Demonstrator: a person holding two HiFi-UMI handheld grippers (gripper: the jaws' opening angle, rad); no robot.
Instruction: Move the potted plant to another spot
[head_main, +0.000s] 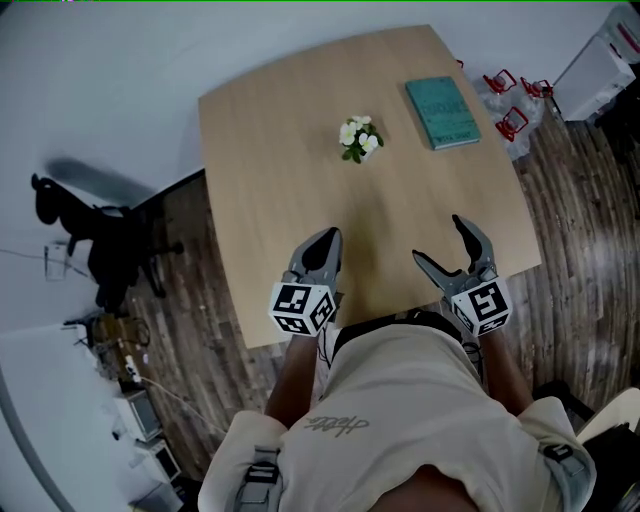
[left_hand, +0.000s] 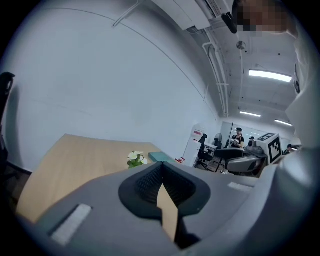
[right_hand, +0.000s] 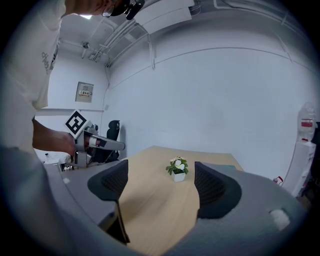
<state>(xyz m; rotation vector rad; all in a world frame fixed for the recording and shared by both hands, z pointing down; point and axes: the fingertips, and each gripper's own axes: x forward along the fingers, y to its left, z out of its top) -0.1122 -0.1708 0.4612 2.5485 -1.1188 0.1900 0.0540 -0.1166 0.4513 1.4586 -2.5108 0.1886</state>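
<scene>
A small potted plant (head_main: 359, 138) with white flowers in a white pot stands on the far half of the wooden table (head_main: 300, 200). It shows past the jaws in the left gripper view (left_hand: 136, 159) and between the jaws in the right gripper view (right_hand: 177, 168). My left gripper (head_main: 322, 245) hovers shut over the near table edge, nothing in it. My right gripper (head_main: 440, 243) is open and empty, well short of the plant.
A teal book (head_main: 441, 111) lies at the table's far right. Red-handled items (head_main: 510, 100) in clear wrap sit on the floor beyond the right corner. A black office chair (head_main: 95, 235) stands left of the table. My own torso fills the lower head view.
</scene>
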